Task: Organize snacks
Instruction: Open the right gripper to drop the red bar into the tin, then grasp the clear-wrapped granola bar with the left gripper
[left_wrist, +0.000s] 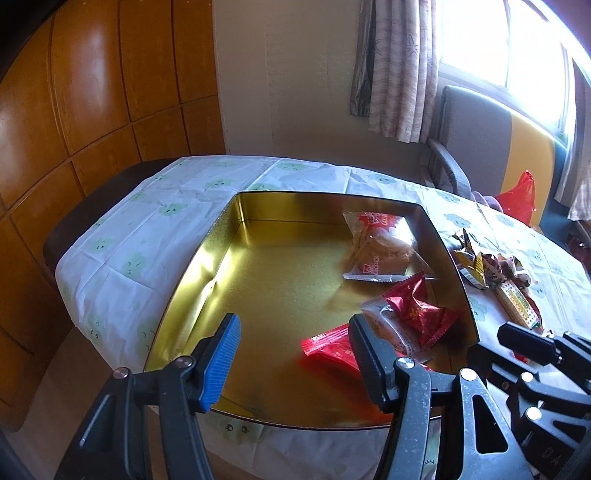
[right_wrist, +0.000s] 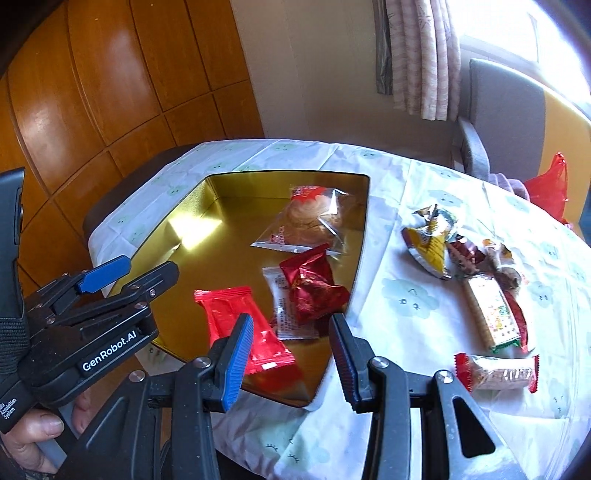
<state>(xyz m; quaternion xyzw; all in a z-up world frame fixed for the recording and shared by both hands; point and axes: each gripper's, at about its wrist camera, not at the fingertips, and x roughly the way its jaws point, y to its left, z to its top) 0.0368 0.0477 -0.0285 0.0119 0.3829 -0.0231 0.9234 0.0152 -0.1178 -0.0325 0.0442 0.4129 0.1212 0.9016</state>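
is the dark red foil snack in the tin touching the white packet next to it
Touching. The right wrist view shows the dark red foil snack lying partly on top of the white packet inside the gold tin, with no gap between them.

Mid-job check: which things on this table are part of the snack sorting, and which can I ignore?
Job:
gold tin, with four packets in it
flat red packet in the tin
loose snack pile on the cloth
clear red-ended bar, nearest the right hand-held gripper
left hand-held gripper, open over the tin

Ignore:
red plastic bag
chair
curtain
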